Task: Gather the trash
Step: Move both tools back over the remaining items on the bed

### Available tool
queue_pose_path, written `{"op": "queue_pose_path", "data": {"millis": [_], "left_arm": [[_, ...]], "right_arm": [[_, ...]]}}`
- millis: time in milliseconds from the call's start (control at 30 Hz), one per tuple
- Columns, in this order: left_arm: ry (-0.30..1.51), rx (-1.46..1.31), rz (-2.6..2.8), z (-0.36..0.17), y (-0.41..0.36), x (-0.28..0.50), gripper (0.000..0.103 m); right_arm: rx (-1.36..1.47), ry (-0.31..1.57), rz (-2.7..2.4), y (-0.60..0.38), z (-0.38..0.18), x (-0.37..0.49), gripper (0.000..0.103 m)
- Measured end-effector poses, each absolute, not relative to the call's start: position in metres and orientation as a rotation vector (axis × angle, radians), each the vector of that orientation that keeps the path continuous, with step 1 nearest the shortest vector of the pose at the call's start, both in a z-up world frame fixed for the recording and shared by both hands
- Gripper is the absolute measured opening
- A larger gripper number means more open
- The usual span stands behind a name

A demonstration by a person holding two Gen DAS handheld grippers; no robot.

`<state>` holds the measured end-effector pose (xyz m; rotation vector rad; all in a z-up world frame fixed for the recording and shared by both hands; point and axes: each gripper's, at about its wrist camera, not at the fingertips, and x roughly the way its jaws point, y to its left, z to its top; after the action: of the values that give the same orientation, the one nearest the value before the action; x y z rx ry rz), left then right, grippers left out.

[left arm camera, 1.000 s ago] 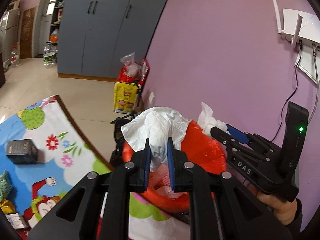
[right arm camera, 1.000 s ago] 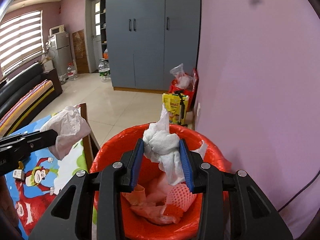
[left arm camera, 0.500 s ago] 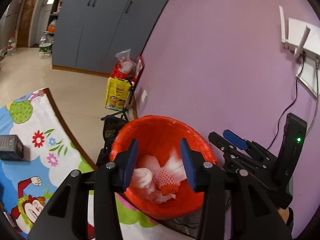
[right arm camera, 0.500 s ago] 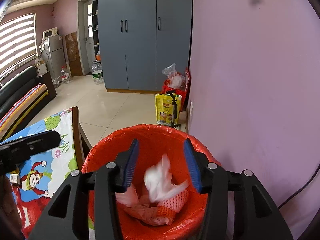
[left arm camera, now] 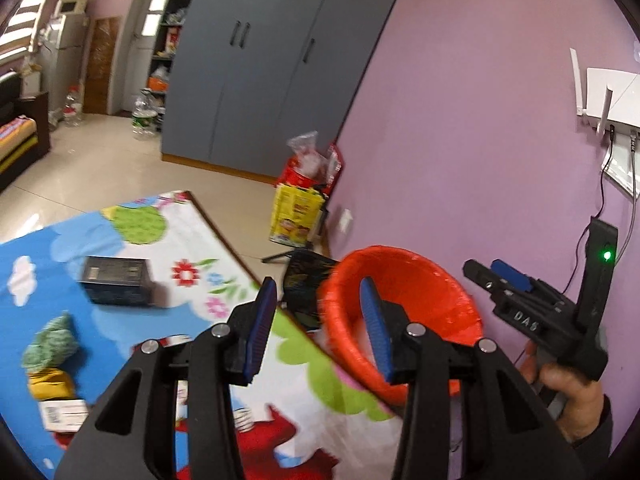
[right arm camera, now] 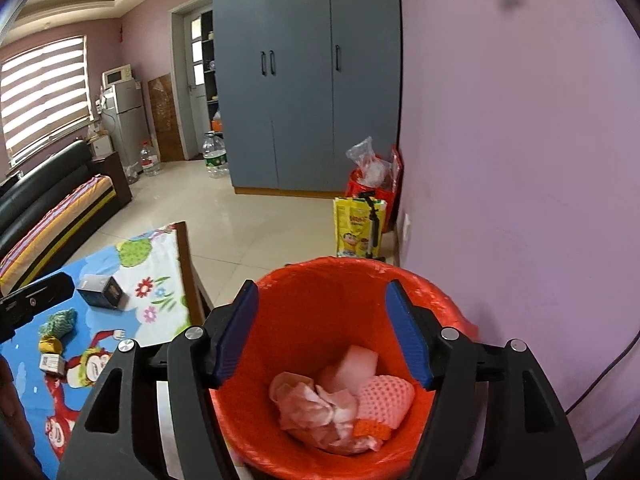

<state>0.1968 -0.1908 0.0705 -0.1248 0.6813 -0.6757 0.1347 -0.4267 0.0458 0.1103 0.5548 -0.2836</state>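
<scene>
Where any lettering can be read, it is only "DAS" on the black body of the right gripper (left arm camera: 516, 280) at right centre of the left wrist view; print on the yellow bag (right arm camera: 359, 227) by the wall is too blurred to read. Lower centre of the right wrist view, the red-lined bin (right arm camera: 320, 304) holds crumpled tissues (right arm camera: 316, 408) and a pink foam net (right arm camera: 384, 396), while the right fingers are opening above it, nothing between them. Left gripper (left arm camera: 320, 320), lower centre, stands apart and empty over the counter (left arm camera: 192, 240) edge; dark box (left arm camera: 116, 280) at left.
</scene>
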Motion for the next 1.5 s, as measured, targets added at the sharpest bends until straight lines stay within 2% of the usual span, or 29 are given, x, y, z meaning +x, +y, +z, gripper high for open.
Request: {"op": "queue_pose_path", "data": {"millis": [67, 933, 1267, 1500], "left_arm": [[0.672, -0.12, -0.651, 0.071, -0.177, 0.195, 0.042], [0.691, -0.134, -0.364, 0.034, -0.02, 0.18, 0.042], [0.729, -0.128, -0.304, 0.019, 0.004, 0.176, 0.042], [0.77, -0.113, -0.284, 0.006, 0.006, 0.173, 0.047]], "right_arm": [[0.118, 0.544, -0.269, -0.418, 0.048, 0.135, 0.069], [0.121, 0.608, -0.082, -0.319, 0.032, 0.151, 0.07], [0.122, 0.635, -0.014, -0.295, 0.018, 0.156, 0.07], [0.133, 0.649, 0.011, -0.292, 0.012, 0.158, 0.07]]}}
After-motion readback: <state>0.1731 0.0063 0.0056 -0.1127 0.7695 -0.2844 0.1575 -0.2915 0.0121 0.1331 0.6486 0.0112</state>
